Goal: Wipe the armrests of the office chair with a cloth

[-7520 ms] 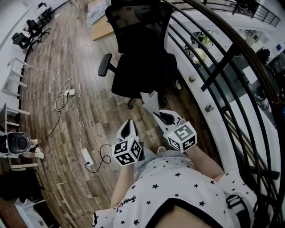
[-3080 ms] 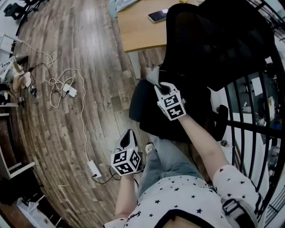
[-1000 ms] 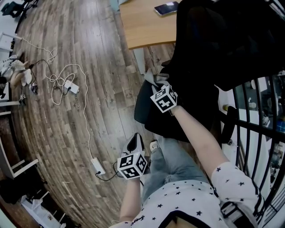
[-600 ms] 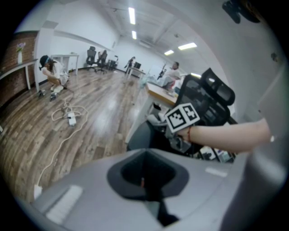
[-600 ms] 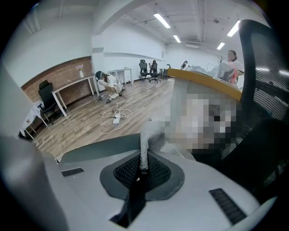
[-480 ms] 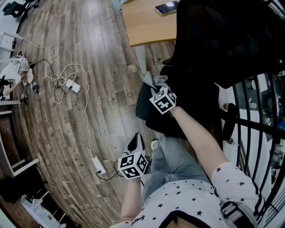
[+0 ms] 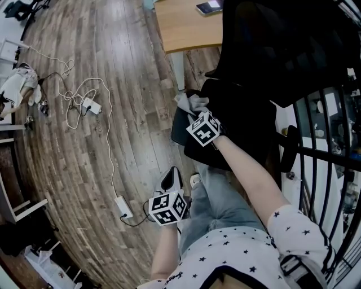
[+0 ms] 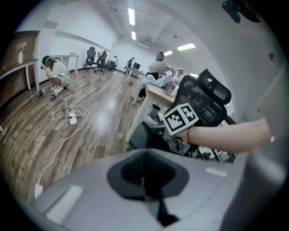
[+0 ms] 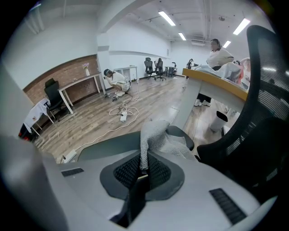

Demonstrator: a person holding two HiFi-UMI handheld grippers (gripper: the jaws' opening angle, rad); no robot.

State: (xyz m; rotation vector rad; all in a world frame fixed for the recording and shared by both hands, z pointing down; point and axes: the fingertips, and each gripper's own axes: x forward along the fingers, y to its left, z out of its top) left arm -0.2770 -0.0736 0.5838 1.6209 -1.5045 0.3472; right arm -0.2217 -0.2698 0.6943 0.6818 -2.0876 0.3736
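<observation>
The black office chair (image 7: 265, 62) stands just in front of me. My right gripper (image 7: 195, 112) is shut on a grey cloth (image 7: 190, 103), which is bunched on the chair's left armrest (image 7: 179, 125). In the right gripper view the cloth (image 9: 156, 135) rises from the shut jaws and drapes over the armrest pad (image 9: 183, 135). The other armrest (image 7: 289, 148) is at the right by the railing. My left gripper (image 7: 171, 175) hangs low beside my leg, shut with nothing in it. From the left gripper view I see the right gripper's marker cube (image 8: 180, 118) against the chair (image 8: 203, 97).
A wooden desk (image 7: 186, 28) with a phone (image 7: 207, 5) on it stands just beyond the chair. White cables and power strips (image 7: 90, 104) lie on the wood floor at the left. A black railing (image 7: 333, 141) runs along the right. A person crouches far left (image 7: 17, 84).
I have walked up to the chair and brought the cloth onto its left armrest. In the last second the right gripper slid slightly left along it. The left gripper stayed low.
</observation>
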